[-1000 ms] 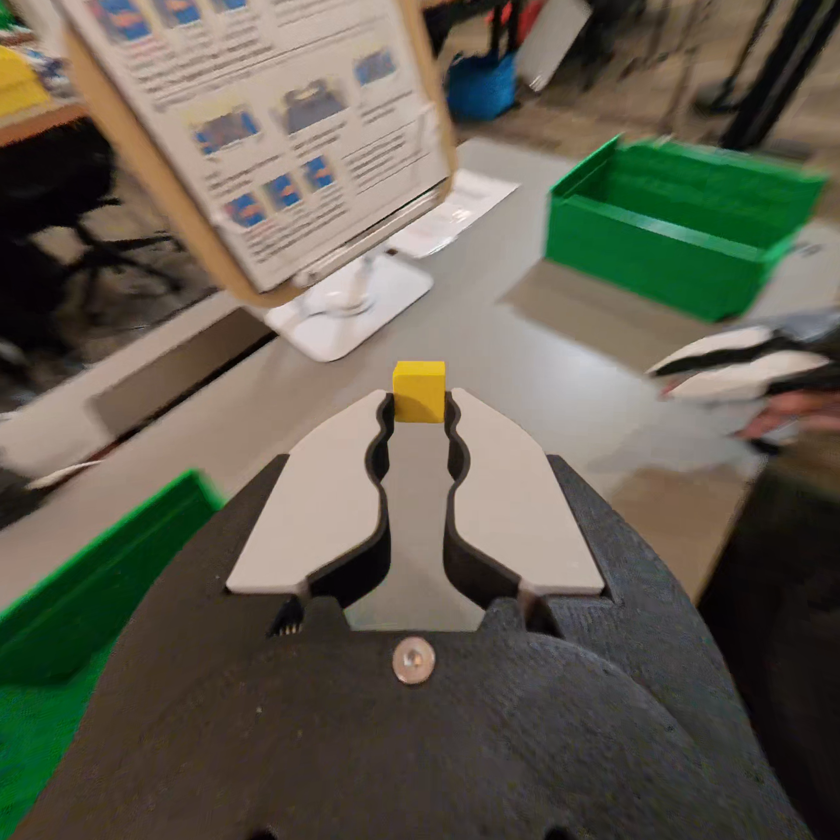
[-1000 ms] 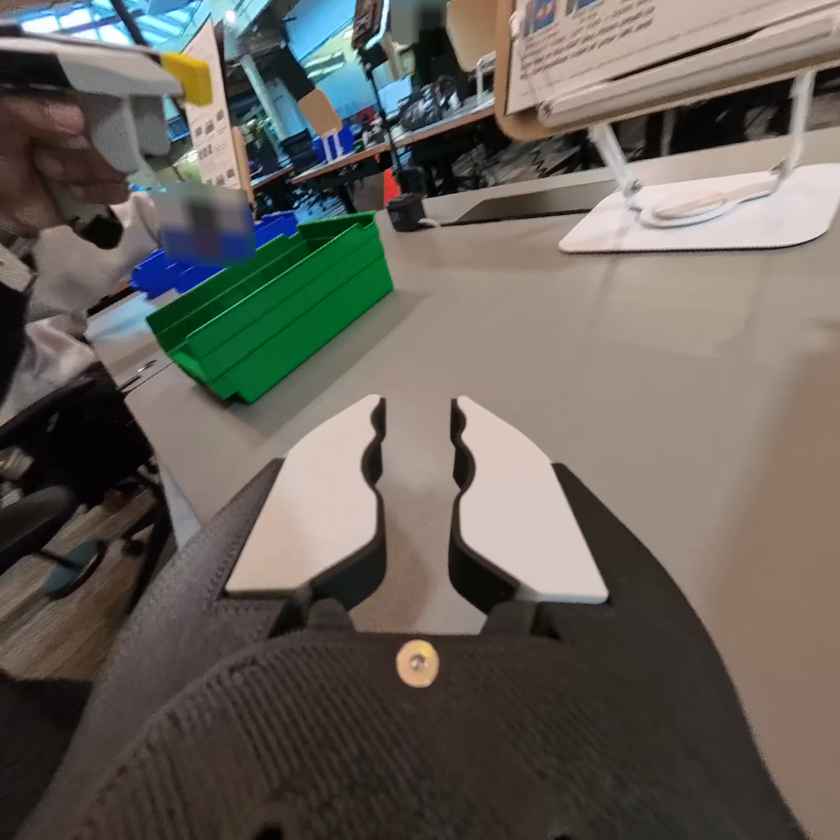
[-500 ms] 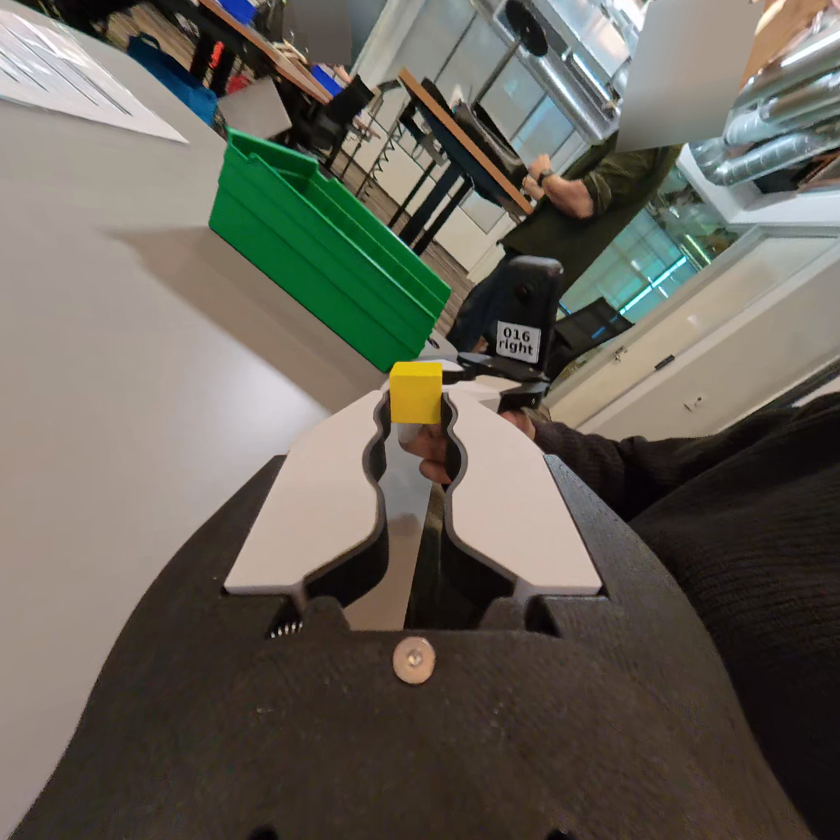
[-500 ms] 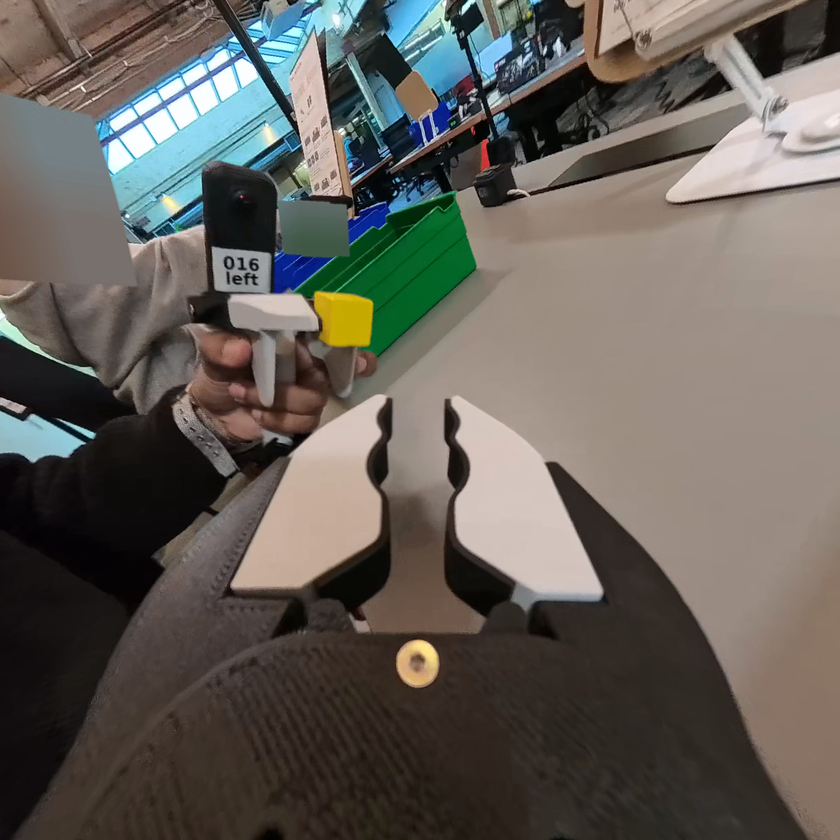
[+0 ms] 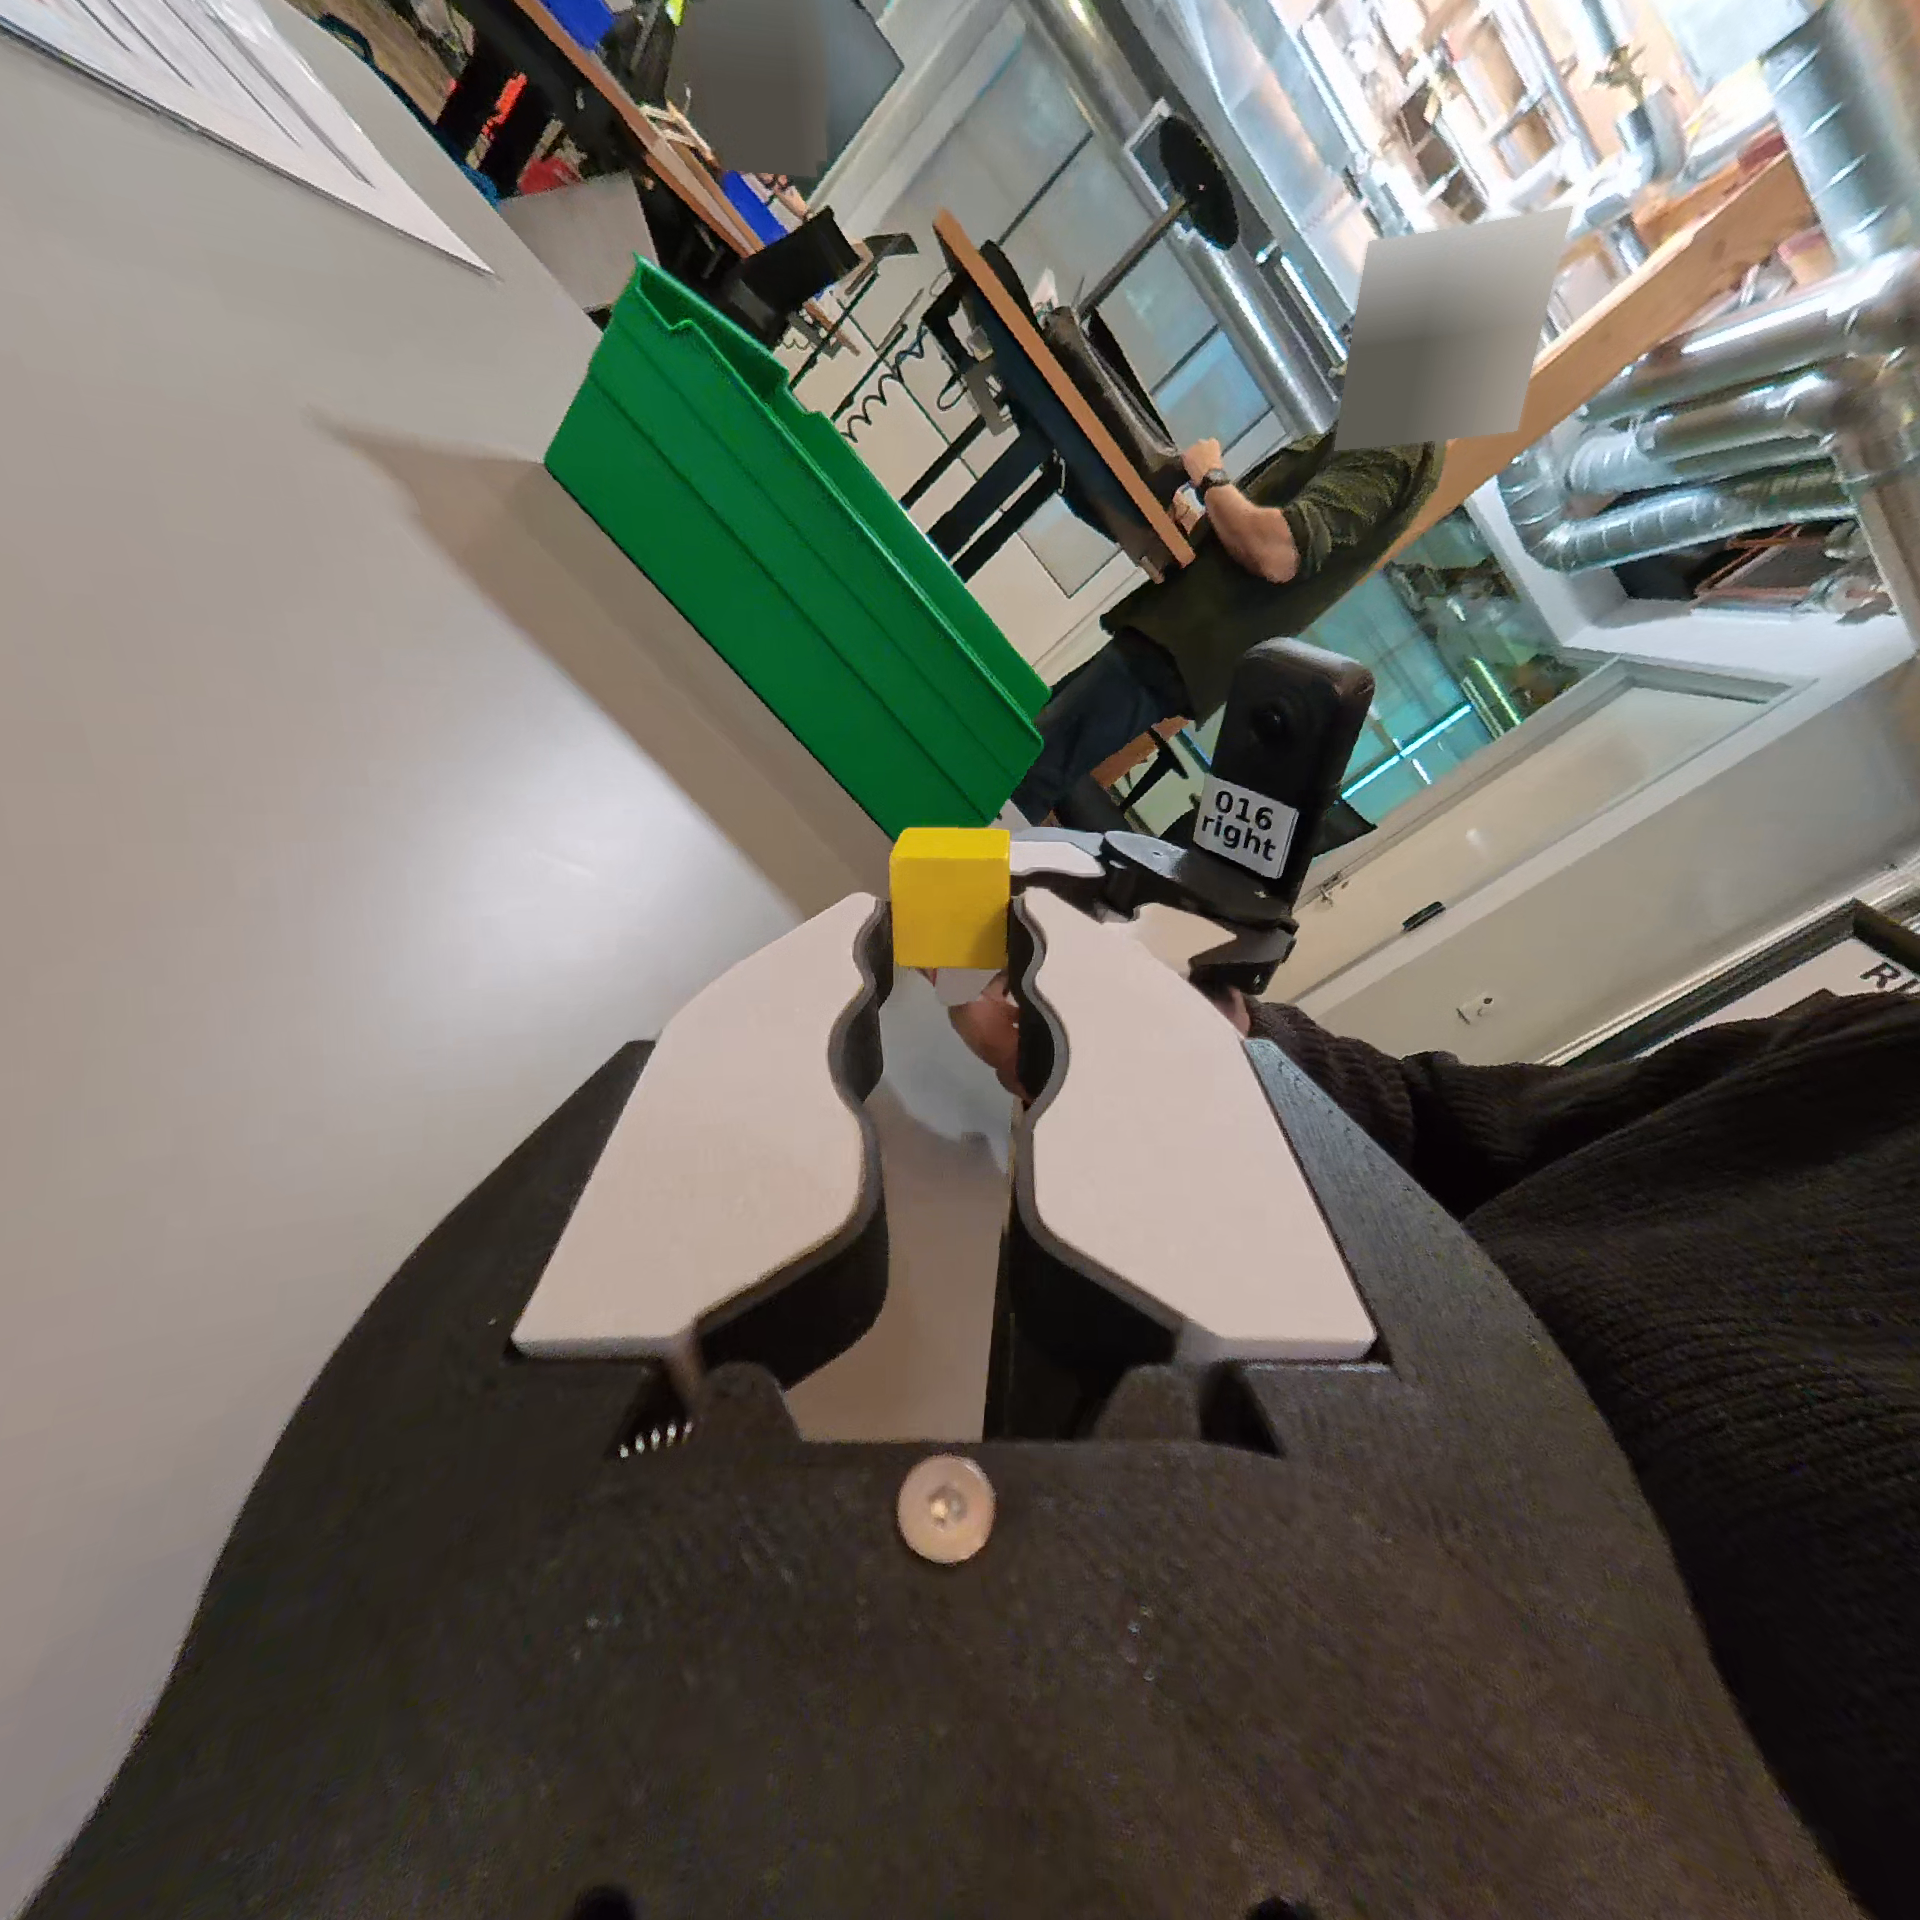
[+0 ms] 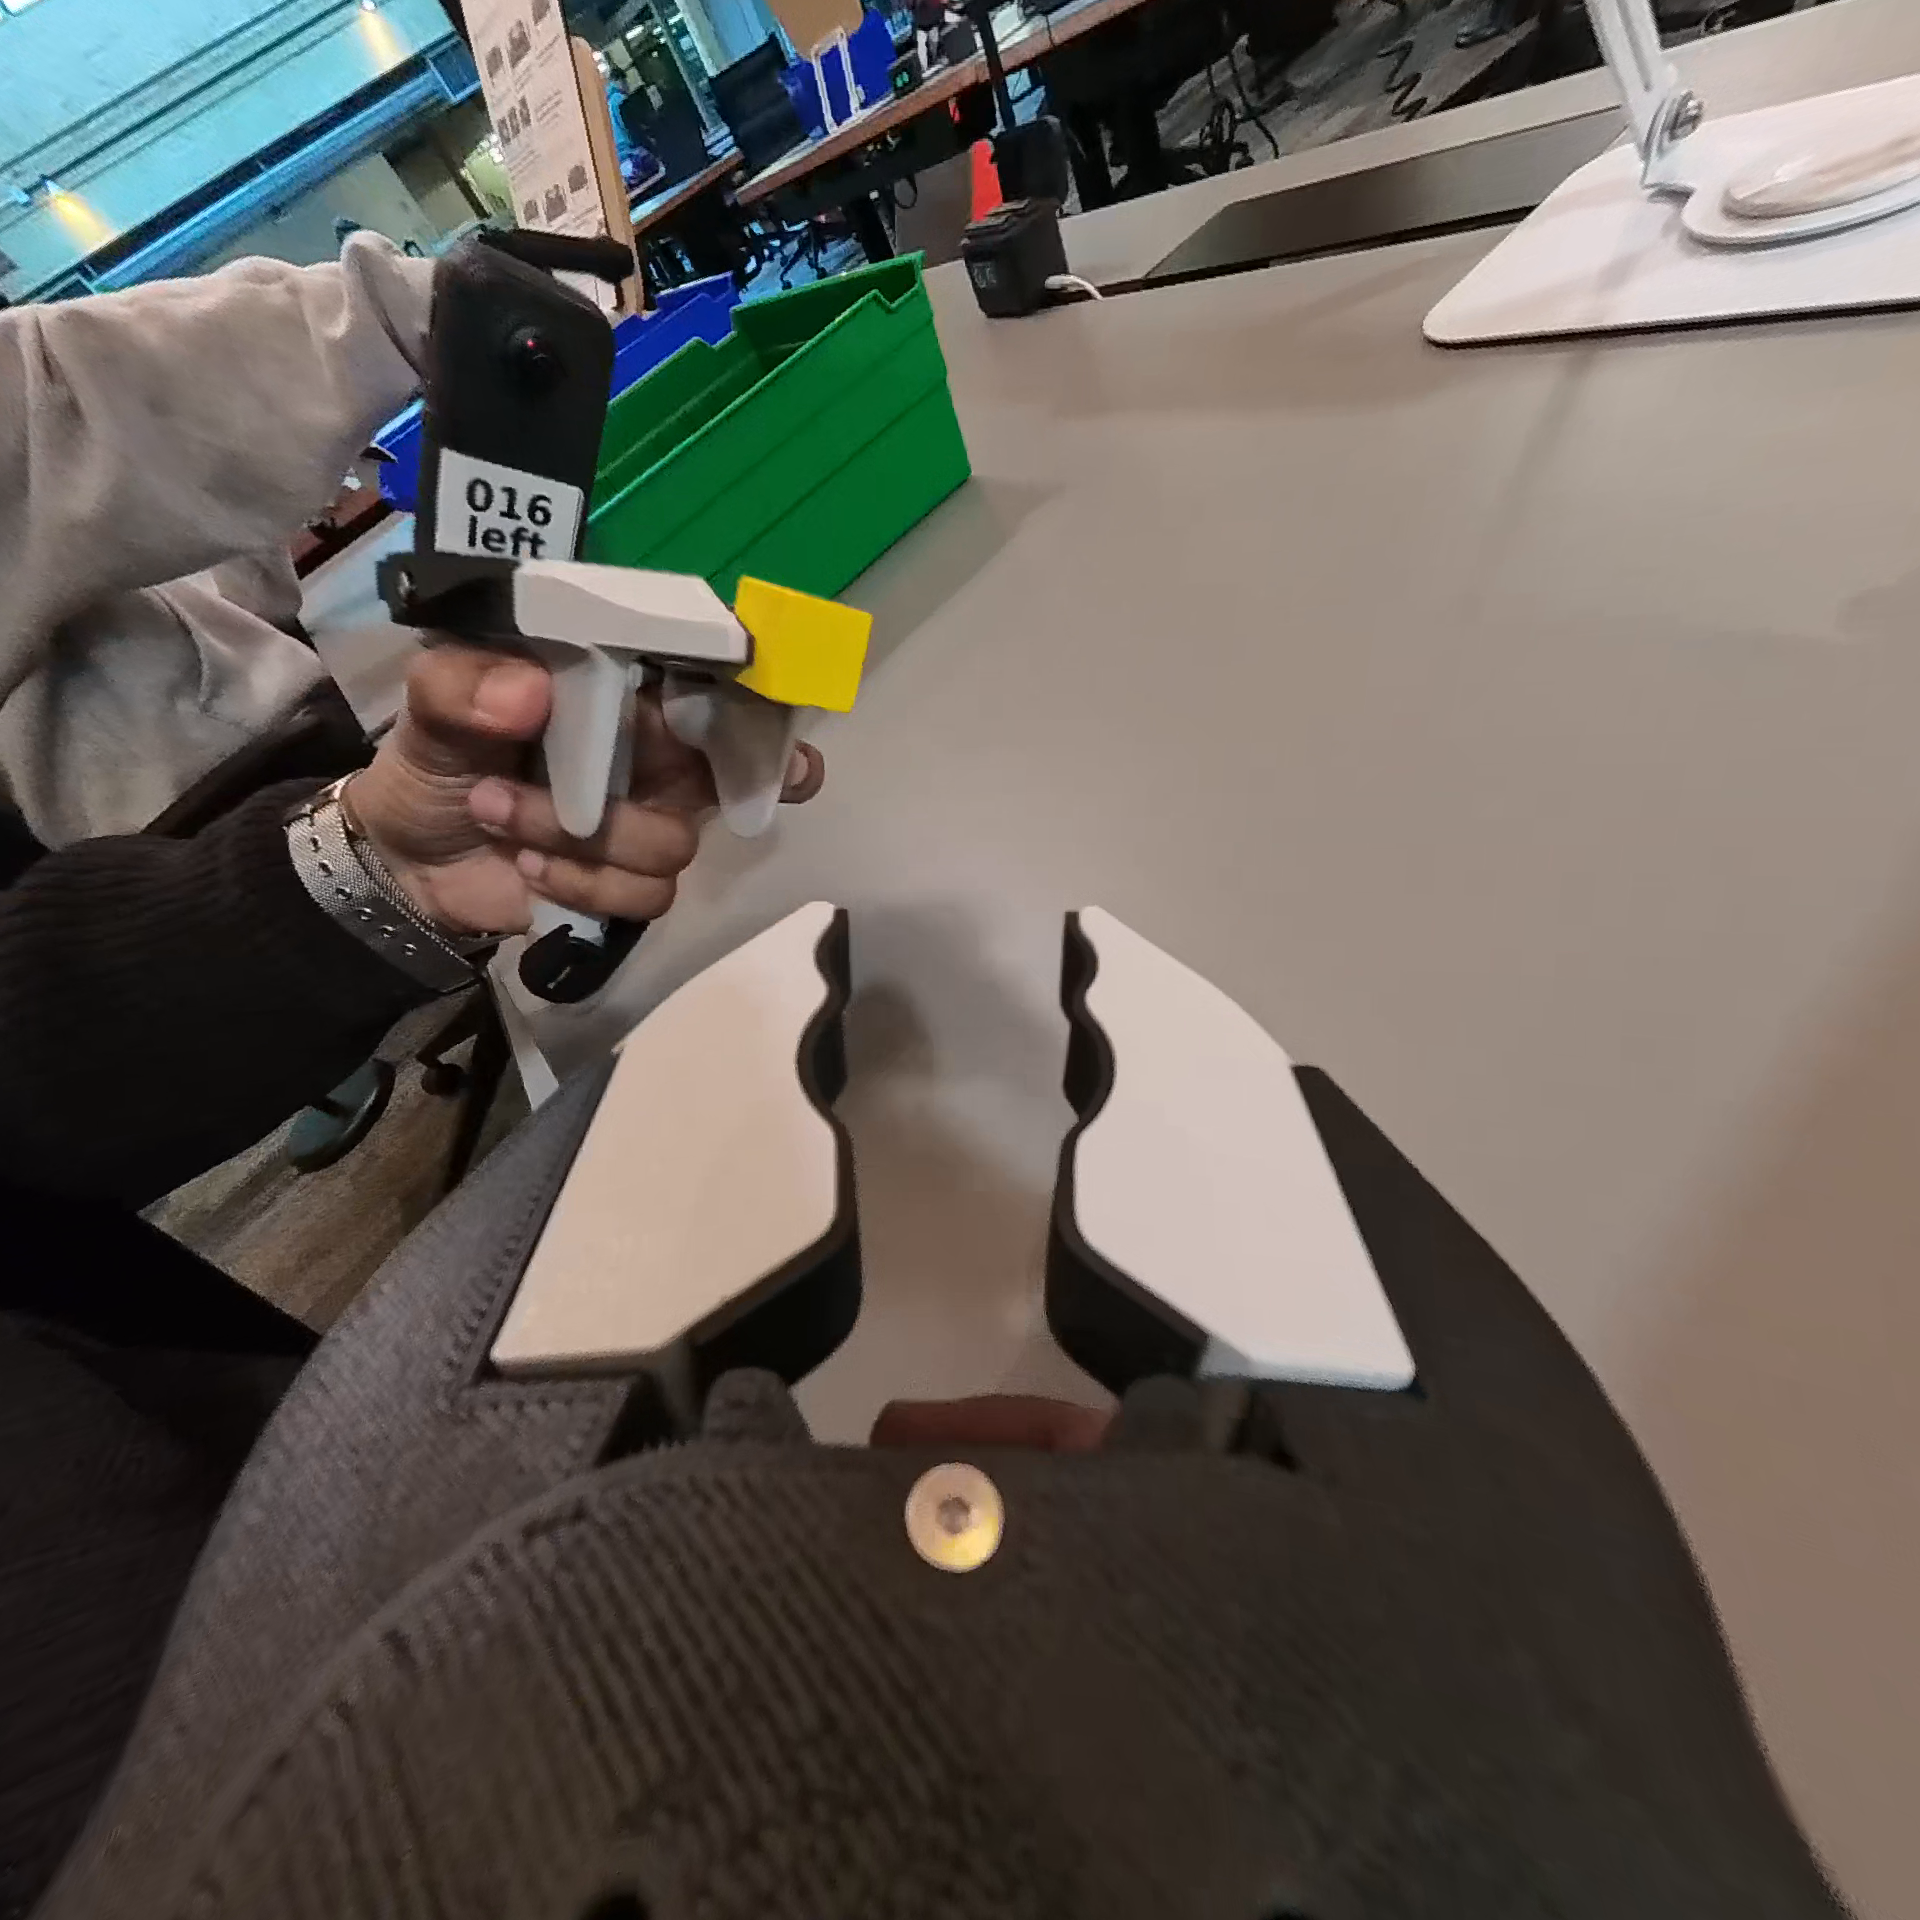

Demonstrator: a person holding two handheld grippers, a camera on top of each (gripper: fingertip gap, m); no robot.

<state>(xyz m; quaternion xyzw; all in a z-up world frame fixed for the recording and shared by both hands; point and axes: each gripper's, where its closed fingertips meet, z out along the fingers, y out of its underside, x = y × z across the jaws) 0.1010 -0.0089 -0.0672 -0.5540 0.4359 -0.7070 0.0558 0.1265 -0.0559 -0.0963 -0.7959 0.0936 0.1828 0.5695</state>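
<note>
Left gripper (image 5: 951, 914) clamping yellow block (image 5: 950, 900), green bin (image 5: 790, 582) beyond, contents hidden

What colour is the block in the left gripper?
Yellow block, clearest in the right wrist view.

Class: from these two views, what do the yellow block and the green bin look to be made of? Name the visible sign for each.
Yellow block: probably painted wood or matte plastic; flat, even colour, crisp edges, no shine. It is pinched in the left gripper.
Green bin: likely moulded plastic; uniform colour, slight sheen, stepped ribbed walls.

Grey tabletop (image 6: 1403, 727) open — green bin (image 6: 790, 457) left.
</note>
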